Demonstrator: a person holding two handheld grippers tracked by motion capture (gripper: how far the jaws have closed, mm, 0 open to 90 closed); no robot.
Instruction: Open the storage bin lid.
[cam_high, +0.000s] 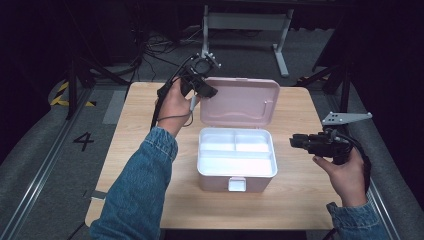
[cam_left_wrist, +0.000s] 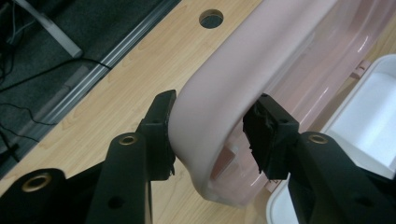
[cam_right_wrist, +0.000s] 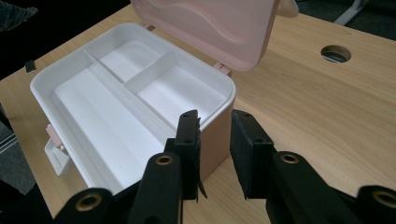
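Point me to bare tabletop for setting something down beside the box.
Free: table left of the pink box, and the strip in front of it. Right of it the right gripper hovers. Behind is crowded: the open lid, pinched by the left gripper.

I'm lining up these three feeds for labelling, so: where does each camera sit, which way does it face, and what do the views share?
High view: above the person's side, looking forward and down on the light wooden table; both denim-sleeved forearms, left gripper and right gripper show.
Left gripper view: on the left gripper, looking along its jaws, which straddle the raised pink plastic lid.
Right gripper view: on the right gripper, facing the box's white divided tray, jaws apart.
Shared: all show lid, tray and table.
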